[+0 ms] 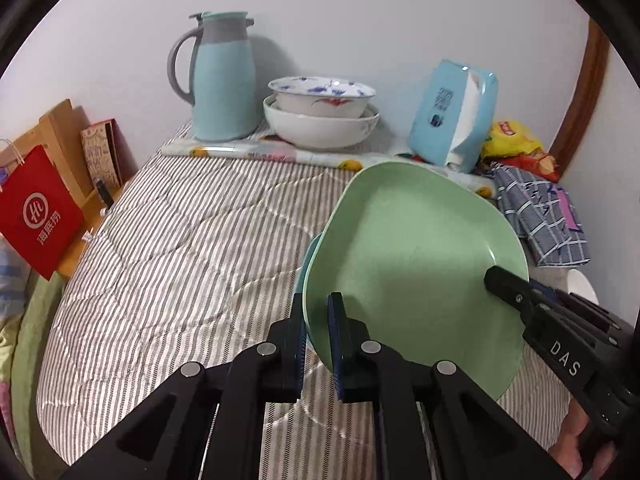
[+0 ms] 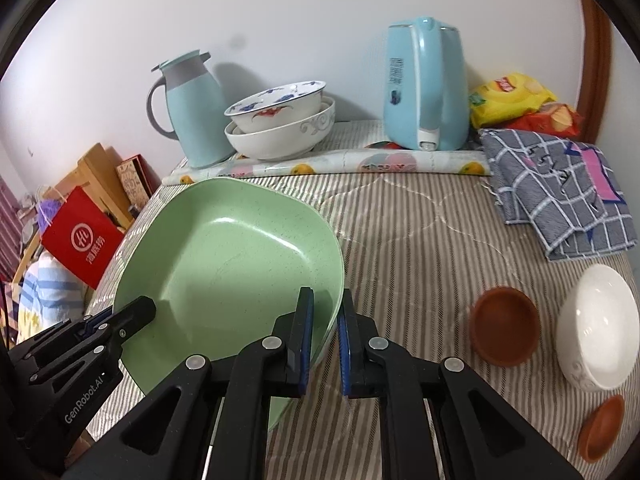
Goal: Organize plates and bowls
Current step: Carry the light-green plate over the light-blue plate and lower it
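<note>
Above the striped bedcover (image 2: 400,240), green plate (image 2: 228,264) is clamped rim-wise by both grippers — left gripper (image 1: 318,344) at 9 o'clock, right gripper (image 2: 326,344) at 3 — stacked bowls (image 2: 280,128) at 12.

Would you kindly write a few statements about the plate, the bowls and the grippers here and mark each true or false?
1. Both grippers grip the green plate at its rim. True: the left gripper and the right gripper each clamp an edge.
2. The patterned bowl sits inside a white bowl. True.
3. The green plate lies flat on the bedcover. False: it is tilted and held by the grippers.
4. The two brown bowls are stacked together. False: they lie apart, with a small white bowl near them.
5. The jug stands left of the stacked bowls. True.
</note>
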{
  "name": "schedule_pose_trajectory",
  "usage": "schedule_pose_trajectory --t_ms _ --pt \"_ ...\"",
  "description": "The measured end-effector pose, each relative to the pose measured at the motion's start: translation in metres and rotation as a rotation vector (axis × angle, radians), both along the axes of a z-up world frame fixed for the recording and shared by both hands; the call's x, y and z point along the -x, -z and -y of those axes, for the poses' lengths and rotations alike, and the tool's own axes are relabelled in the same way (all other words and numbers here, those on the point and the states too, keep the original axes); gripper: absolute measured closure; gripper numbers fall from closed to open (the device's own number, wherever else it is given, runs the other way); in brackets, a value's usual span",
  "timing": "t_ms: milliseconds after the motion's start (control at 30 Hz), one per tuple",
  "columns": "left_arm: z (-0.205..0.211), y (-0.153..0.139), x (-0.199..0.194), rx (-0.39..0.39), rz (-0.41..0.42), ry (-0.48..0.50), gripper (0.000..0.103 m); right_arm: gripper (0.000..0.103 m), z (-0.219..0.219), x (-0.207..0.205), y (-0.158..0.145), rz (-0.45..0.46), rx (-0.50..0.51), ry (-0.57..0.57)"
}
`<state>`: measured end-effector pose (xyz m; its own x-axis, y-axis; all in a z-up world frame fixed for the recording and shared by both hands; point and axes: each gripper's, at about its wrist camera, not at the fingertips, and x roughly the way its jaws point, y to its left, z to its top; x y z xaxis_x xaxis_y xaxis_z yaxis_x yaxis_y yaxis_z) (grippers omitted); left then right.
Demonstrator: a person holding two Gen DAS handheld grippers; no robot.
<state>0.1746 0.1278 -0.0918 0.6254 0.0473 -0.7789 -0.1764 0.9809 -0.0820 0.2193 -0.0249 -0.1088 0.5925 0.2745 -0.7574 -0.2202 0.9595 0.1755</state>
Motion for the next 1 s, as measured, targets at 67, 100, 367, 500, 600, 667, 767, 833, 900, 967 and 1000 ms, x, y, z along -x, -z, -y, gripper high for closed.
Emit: schedule_pose_trajectory --t_ms 67,100,367,500,600,667,767,833,900,967,1000 --pt "0.0 0.002 -0.003 -0.016 -0.019 0.001 0.092 0.093 -0.001 -0.003 0.002 0.001 -0.004 -0.008" --pt "0.0 0.002 -0.005 -0.024 -0.023 0.002 0.092 0.093 0.0 -0.006 0.004 -0.005 -0.019 -0.009" --pt "0.005 0.013 -0.021 -0.037 -0.027 -0.002 0.092 0.093 0.004 -0.023 0.017 -0.029 -0.025 -0.013" --pt "0.0 0.022 -0.026 -0.037 -0.035 -0.017 0.092 0.093 -0.002 -0.034 0.025 -0.052 -0.015 -0.038" --pt "-0.005 0.025 -0.029 -0.02 -0.044 -0.028 0.092 0.093 -0.007 -0.038 0.029 -0.055 -0.004 -0.059" --pt "-0.006 0.028 -0.03 -0.017 -0.056 -0.034 0.092 0.093 -0.01 -0.041 0.032 -0.064 0.006 -0.069" --pt "-0.009 0.032 -0.031 -0.004 -0.065 -0.035 0.092 0.092 -0.012 -0.044 0.034 -0.072 0.017 -0.085" --pt "-0.011 0.036 -0.032 0.02 -0.078 -0.038 0.092 0.093 -0.013 -0.046 0.036 -0.082 0.024 -0.089" --pt "-0.011 0.041 -0.033 0.029 -0.088 -0.041 0.092 0.092 -0.015 -0.047 0.039 -0.087 0.045 -0.094" --pt "-0.011 0.046 -0.035 0.035 -0.102 -0.04 0.092 0.092 -0.017 -0.049 0.042 -0.094 0.073 -0.096" --pt "-0.01 0.049 -0.036 0.036 -0.11 -0.041 0.092 0.092 -0.018 -0.05 0.043 -0.099 0.081 -0.098"
